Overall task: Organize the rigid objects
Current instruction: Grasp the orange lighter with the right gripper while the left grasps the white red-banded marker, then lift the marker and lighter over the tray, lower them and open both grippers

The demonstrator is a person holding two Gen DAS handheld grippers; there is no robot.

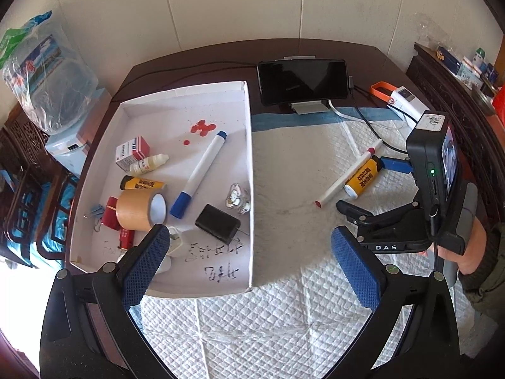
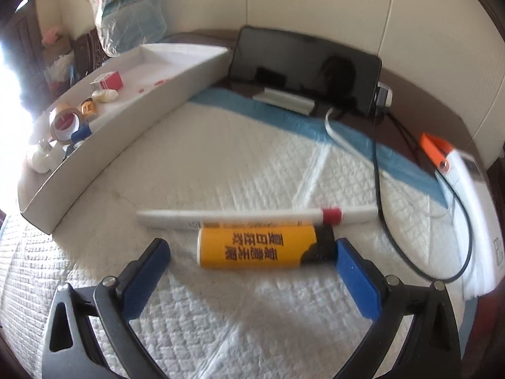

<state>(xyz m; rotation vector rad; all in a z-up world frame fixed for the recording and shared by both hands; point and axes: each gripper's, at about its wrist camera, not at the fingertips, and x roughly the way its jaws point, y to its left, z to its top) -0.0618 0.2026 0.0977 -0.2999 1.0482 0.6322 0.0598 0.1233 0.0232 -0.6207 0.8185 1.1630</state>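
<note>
Blue-padded fingers of the right gripper (image 2: 252,262) stand wide apart on the white quilted mat (image 2: 221,315), flanking a yellow cylindrical lighter with black cap (image 2: 257,246); whether the right pad touches the cap is hard to tell. Just beyond lies a white marker with red band (image 2: 252,216), touching the lighter. The left gripper (image 1: 249,259) hangs spread wide and empty over the near edge of the white cardboard tray (image 1: 249,158), partly hiding small white items there. Far off stands a dark phone (image 2: 303,69).
</note>
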